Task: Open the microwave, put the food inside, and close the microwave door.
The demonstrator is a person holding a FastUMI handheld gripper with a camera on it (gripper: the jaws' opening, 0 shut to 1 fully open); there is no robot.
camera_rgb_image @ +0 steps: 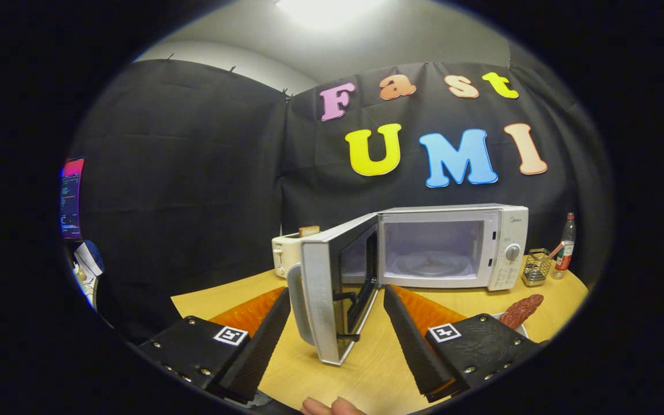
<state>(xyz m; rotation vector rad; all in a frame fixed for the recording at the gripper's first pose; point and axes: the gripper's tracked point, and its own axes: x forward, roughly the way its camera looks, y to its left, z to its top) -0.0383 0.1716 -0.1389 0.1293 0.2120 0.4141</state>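
Judging by the scene, the first step is done: the microwave (453, 245) stands on the tabletop (378, 369) with its door (332, 294) swung wide toward the tongs (336, 294), and its cavity with the glass turntable looks bare. Putting the food in and closing the door are left. The food, a reddish sausage-like piece (521, 310) on a pale plate, lies off to the right of the right finger, not yet picked up. The tongs are spread wide with nothing gripped; the door's edge and handle sit between the fingers but apart from them. Counting: one microwave, one toaster (287, 253) behind the door, one wire basket (536, 267), one bottle (566, 242), one piece of food.
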